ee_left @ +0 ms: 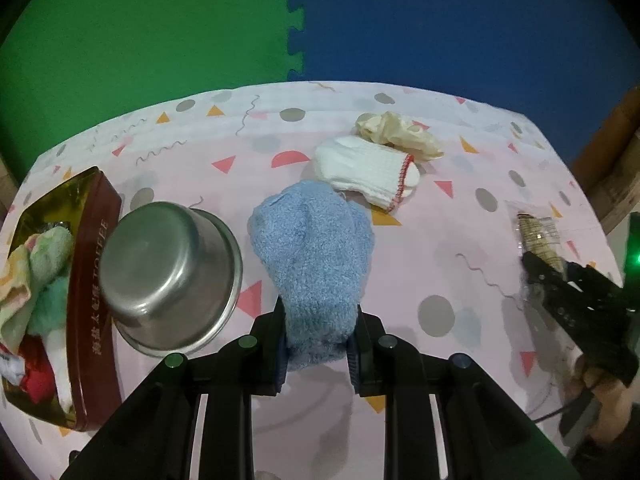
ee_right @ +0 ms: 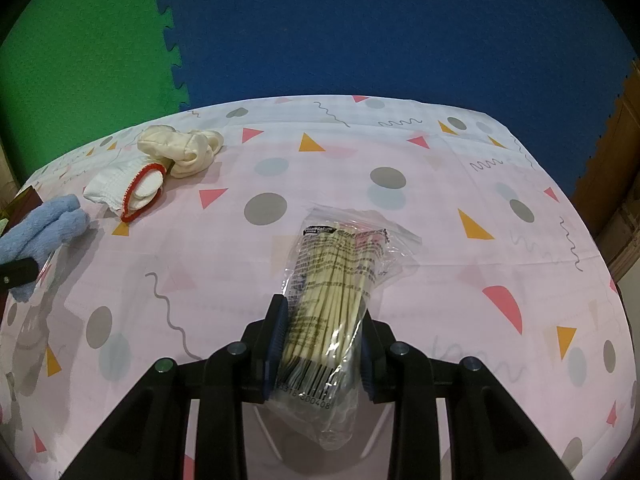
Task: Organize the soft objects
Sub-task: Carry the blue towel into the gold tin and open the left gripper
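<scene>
Left wrist view is showing the left gripper [ee_left: 318, 344] w/ jaws clamped narrow on a fluffy blue sock-like cloth [ee_left: 314, 256], which is hanging between them above the pink patterned desk [ee_left: 460, 280]. Beside it, an upturned steel bowl [ee_left: 168, 276] is sitting next to a dark red tin box [ee_left: 94, 304] already holding several soft cloths, incl. a pale green towel [ee_left: 44, 264], so part of the sorting is looking done. Still lying loose on the desk: a white knit glove w/ red trim [ee_left: 368, 172] and a crumpled cream rubber glove [ee_left: 400, 132], touching each other. Right wrist view is adding what the left barely catches: the right gripper [ee_right: 320, 344] is pinching a clear plastic bag of pale thin sticks [ee_right: 332, 292] in its jaws. Box and bowl aren't showing clearly there. Prob. next: blue cloth going into the tin, then both gloves.
</scene>
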`<state>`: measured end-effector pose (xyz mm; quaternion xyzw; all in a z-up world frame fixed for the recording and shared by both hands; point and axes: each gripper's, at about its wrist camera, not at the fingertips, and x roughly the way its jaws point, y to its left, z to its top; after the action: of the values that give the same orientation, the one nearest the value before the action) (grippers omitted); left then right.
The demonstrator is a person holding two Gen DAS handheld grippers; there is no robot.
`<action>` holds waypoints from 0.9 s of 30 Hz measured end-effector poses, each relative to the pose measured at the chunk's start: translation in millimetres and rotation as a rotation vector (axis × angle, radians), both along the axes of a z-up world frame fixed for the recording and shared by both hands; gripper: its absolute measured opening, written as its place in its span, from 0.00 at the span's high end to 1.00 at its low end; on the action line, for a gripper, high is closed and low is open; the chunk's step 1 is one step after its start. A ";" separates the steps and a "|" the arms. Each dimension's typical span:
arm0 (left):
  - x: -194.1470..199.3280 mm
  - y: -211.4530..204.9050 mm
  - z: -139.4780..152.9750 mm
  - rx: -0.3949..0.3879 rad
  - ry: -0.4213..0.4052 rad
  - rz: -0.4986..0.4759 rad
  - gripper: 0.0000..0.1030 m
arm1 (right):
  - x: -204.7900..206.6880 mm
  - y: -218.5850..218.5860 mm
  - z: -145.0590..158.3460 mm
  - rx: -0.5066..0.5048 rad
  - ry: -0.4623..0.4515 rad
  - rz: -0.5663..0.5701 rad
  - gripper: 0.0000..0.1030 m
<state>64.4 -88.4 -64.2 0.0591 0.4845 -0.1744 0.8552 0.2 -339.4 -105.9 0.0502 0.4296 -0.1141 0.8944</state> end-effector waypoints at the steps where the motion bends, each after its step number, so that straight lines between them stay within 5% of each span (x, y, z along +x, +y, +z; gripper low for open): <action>1: -2.2 0.7 3.0 -0.002 -0.007 -0.002 0.80 | 0.0 0.1 0.0 0.000 0.000 0.000 0.68; 11: -13.1 9.8 30.0 -0.019 -0.049 -0.012 0.80 | 0.3 0.8 -0.3 0.000 0.000 0.000 0.68; 27: -9.6 64.0 72.5 -0.053 -0.107 0.106 0.80 | 0.4 1.2 -0.2 -0.002 0.000 0.000 0.68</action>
<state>54.8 -24.5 8.4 0.0197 0.4358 -0.1381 0.8892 0.6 -338.2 -106.1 0.0495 0.4296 -0.1146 0.8944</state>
